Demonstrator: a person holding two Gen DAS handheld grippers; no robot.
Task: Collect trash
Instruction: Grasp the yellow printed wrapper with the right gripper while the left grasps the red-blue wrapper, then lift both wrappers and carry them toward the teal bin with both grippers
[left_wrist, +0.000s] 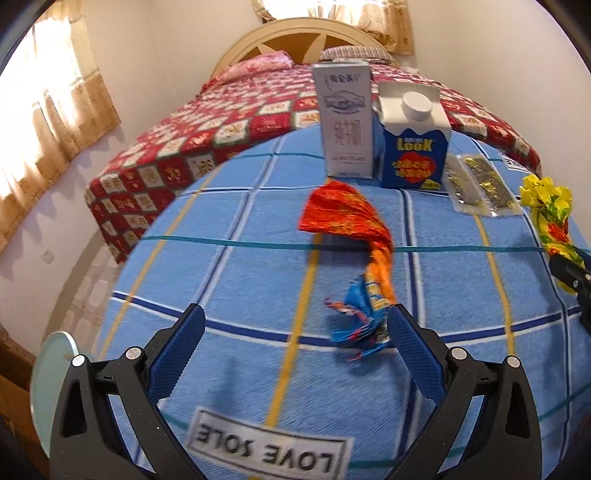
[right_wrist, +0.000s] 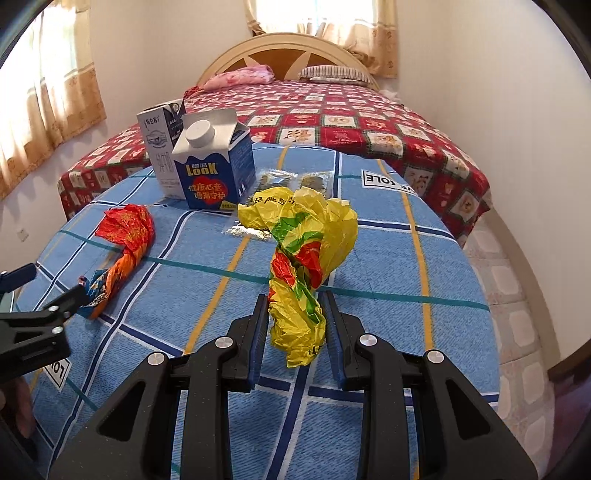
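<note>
Crumpled yellow wrapper (right_wrist: 306, 266) between right gripper (right_wrist: 297, 314) fingers.

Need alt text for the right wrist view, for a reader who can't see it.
The right gripper brackets a crumpled yellow plastic bag on a blue plaid tablecloth, fingers not visibly pressing it. A twisted orange wrapper lies left, two cartons stand behind, and a red-quilted bed lies beyond.

Home bedroom: bed (right_wrist: 369, 122) wearing a red patchwork quilt, pillows (right_wrist: 334, 73) lying against a wooden headboard (right_wrist: 280, 55), curtains (right_wrist: 48, 107) hanging at windows.
</note>
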